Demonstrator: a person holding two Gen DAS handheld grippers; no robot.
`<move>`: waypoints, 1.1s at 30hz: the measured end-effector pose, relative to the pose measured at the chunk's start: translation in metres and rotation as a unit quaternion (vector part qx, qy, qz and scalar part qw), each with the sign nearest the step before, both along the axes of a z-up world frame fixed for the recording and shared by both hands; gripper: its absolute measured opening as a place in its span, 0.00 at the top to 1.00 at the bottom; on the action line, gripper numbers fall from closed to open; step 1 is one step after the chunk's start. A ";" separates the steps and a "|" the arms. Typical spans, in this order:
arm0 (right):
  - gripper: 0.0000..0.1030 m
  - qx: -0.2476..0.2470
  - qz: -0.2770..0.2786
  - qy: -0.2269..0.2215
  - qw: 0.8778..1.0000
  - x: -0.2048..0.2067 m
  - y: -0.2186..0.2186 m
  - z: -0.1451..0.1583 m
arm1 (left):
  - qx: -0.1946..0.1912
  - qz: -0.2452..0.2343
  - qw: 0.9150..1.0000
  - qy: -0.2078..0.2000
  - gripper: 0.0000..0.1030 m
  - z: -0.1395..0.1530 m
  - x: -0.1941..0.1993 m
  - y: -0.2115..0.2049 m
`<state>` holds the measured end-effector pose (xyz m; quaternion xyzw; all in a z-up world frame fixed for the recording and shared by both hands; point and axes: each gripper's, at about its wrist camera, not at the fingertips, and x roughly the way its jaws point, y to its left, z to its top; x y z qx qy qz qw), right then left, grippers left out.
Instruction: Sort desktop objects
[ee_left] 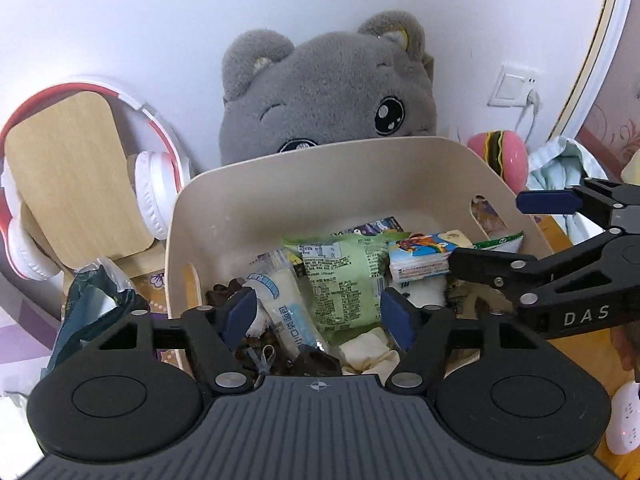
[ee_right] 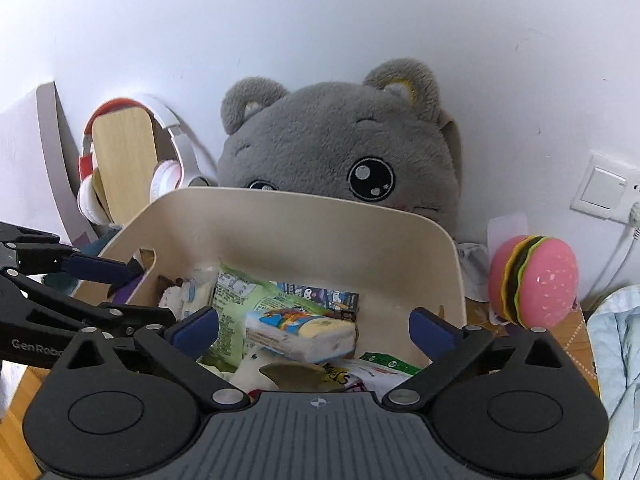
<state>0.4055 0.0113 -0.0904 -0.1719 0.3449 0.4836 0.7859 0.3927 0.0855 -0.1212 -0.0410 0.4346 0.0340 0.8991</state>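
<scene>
A beige storage bin (ee_left: 304, 184) (ee_right: 304, 232) stands in front of me, filled with several snack packets. A green packet (ee_left: 340, 280) (ee_right: 236, 304) lies in its middle, a white bread packet (ee_left: 284, 304) beside it, and a colourful tissue pack (ee_left: 420, 258) (ee_right: 300, 334) on top. My left gripper (ee_left: 320, 314) is open and empty over the bin's near side. My right gripper (ee_right: 314, 330) is open and empty, with the tissue pack lying between its fingers. It also shows in the left wrist view (ee_left: 492, 236), at the bin's right wall.
A grey plush cat (ee_left: 332, 92) (ee_right: 340, 152) leans on the wall behind the bin. Red-and-white headphones (ee_left: 152, 184) hang on a wooden stand (ee_left: 72, 176) at left. A pink burger toy (ee_right: 532, 280) and light blue cloth (ee_right: 616, 356) lie at right. A crumpled dark bag (ee_left: 92, 304) lies left.
</scene>
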 end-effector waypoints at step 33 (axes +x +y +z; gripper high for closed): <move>0.00 0.000 0.044 -0.008 0.999 -0.050 -0.078 0.066 | 0.008 0.062 0.998 -0.015 0.32 0.076 -0.113 -0.043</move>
